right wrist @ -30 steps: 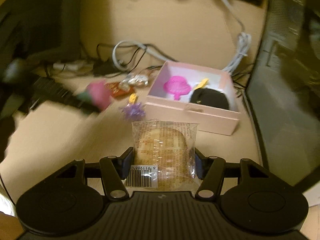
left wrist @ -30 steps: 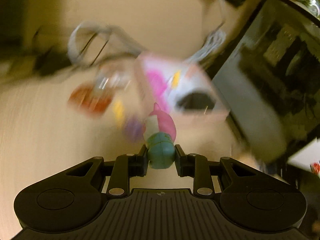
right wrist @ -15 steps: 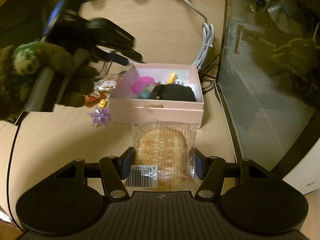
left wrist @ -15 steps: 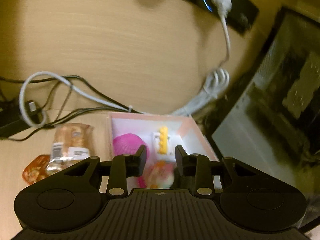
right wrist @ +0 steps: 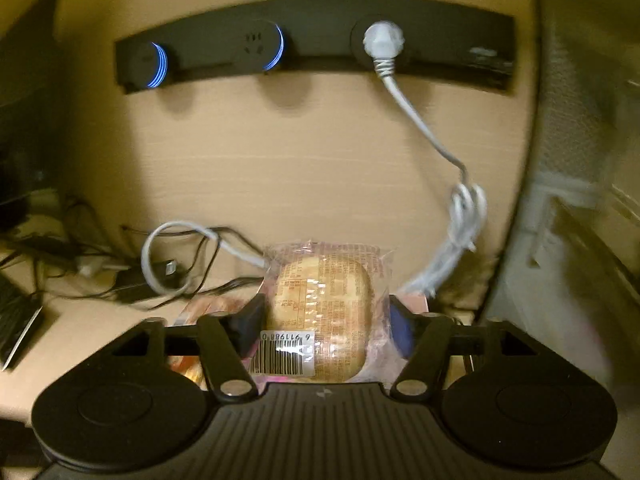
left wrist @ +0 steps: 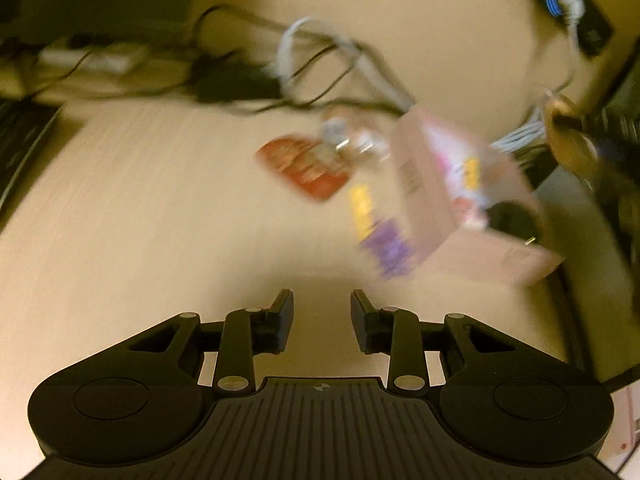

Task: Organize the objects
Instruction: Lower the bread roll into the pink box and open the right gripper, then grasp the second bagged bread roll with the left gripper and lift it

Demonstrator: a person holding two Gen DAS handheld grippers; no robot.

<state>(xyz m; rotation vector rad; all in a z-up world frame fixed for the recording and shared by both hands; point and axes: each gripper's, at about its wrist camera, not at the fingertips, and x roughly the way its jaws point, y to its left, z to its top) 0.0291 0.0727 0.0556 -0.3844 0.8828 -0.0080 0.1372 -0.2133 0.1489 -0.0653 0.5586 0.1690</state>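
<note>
My left gripper (left wrist: 322, 312) hovers over bare desk, its jaws a little apart with nothing between them. The pink box (left wrist: 424, 200) lies blurred up and to the right of it, with a pink item and a yellow one inside. A purple bow (left wrist: 386, 248), a small yellow piece (left wrist: 360, 204) and a red snack packet (left wrist: 304, 164) lie just left of the box. My right gripper (right wrist: 326, 308) has a clear-wrapped bread packet (right wrist: 324, 300) between its pads. Its jaws are opening, and the pads still touch the wrapper. A pink edge of the box (right wrist: 416, 300) shows beneath it.
A black power strip (right wrist: 320, 52) with blue-lit sockets is mounted on the back panel. A white cable (right wrist: 464, 216) hangs from it. Tangled cables (right wrist: 172, 264) lie at the back left by a keyboard (right wrist: 16, 320). A glass-sided computer case (right wrist: 580, 200) stands on the right.
The left gripper let go of the pink-and-green toy in the box and pulled back to the left, empty. The right gripper carried the bread packet forward to over the box.
</note>
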